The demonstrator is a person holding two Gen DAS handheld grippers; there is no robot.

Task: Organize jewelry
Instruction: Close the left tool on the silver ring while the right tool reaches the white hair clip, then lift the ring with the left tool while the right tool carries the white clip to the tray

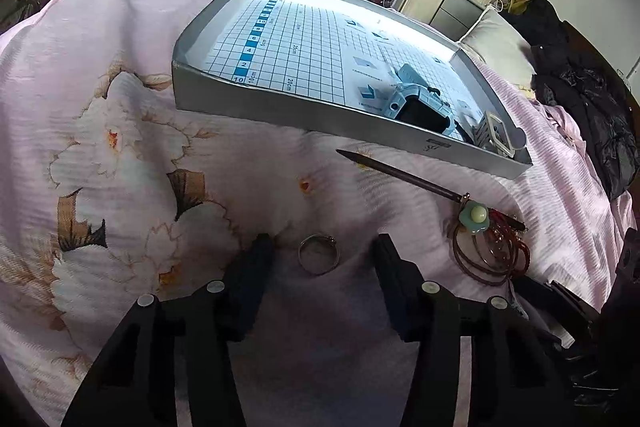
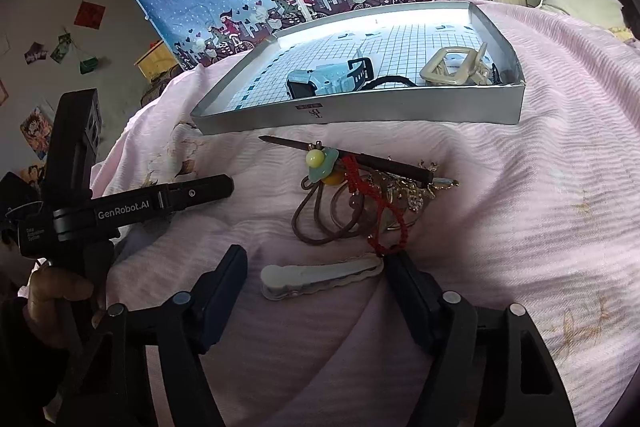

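left tongs (image 1: 322, 247) are standing wide open, empty, low over the pink bedspread (image 1: 132, 155). a silver ring (image 1: 319, 253) is lying flat on the bedspread directly between the two fingers, roughly centred in the gap and touching neither.

right tongs (image 2: 314, 269) are also standing wide open and empty. a pale hair clip (image 2: 320, 277) is lying just ahead of them in the gap; its long axis is running across the opening, finger to finger, with its right tip almost at the right finger.

judgement: each arm is nearest its own item. the ring needs only a closing squeeze; the clip lies lengthwise to the closing direction, so a wrist turn looks needed first.

beyond the clip a tangle is sitting: brown hair ties (image 2: 324, 215), a red cord (image 2: 380, 215), a dark hair stick (image 2: 352, 157) with a flower charm (image 2: 318, 165). further off, the silver tray (image 2: 360, 111) is already holding a blue watch (image 2: 320, 85) and a beige claw clip (image 2: 452, 67).
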